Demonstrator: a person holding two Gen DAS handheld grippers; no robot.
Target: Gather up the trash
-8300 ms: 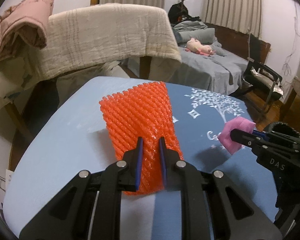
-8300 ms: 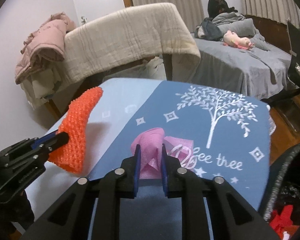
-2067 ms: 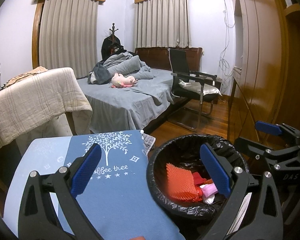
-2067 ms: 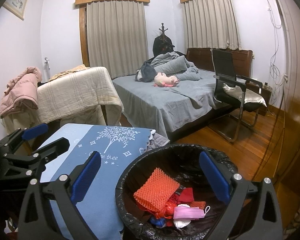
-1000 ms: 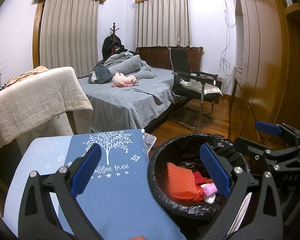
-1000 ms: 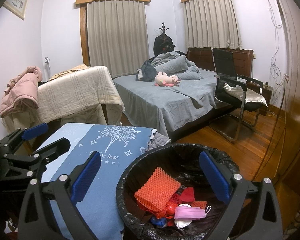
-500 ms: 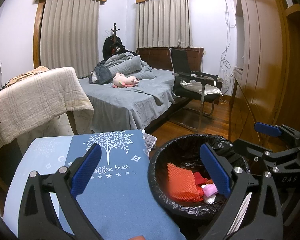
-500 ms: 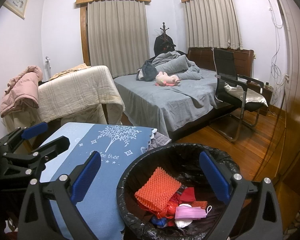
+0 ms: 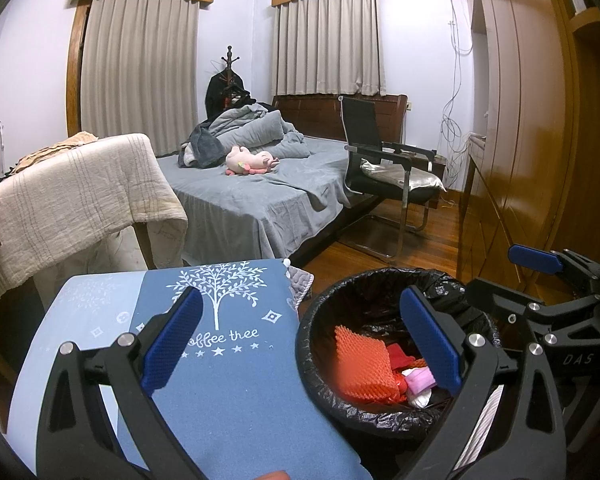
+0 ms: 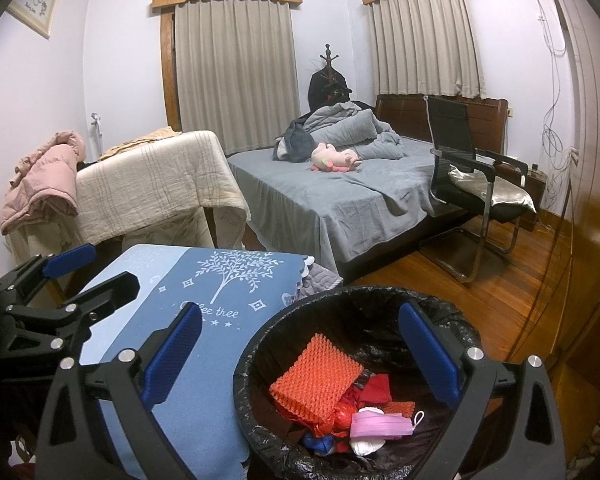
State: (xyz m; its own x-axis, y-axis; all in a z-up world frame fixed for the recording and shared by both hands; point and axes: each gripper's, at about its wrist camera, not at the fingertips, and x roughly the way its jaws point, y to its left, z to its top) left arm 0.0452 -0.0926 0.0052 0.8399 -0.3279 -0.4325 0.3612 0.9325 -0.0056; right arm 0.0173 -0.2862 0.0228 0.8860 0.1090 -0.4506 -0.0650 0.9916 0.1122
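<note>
The room was a bedroom with pale walls, beige curtains (image 10: 236, 68) drawn over two windows and a wooden floor (image 10: 500, 280). A bed with a grey cover (image 10: 340, 196) stood at the back, a pink plush toy (image 10: 334, 160) lying on it, and a black chair (image 10: 472, 176) stood beside it. To the left a cream blanket (image 10: 152, 184) hung over some furniture, with a pink jacket (image 10: 40, 184) heaped at its end.

In front of me was a table under a blue cloth (image 9: 236, 380) printed with a white tree. Just beside its right edge stood the bin (image 10: 260, 352), lined with a black bag.

My left gripper (image 9: 300, 336) was spread wide with nothing in it, one blue pad over the cloth and the other over the bin's rim. My right gripper (image 10: 300, 356) was just as wide and empty, hanging above the bin with its opening framed between the fingers (image 10: 428, 356).

The trash lay at the bottom of the bin. The orange foam net (image 10: 316, 380) rested on top toward the left, tilted against the rest. The pink foam piece (image 10: 380, 426) lay just right of it, lower down, touching red scraps (image 10: 374, 388) and something white (image 10: 366, 446). In the left wrist view the net (image 9: 364, 364) looked blurred but sat in the same spot.
</note>
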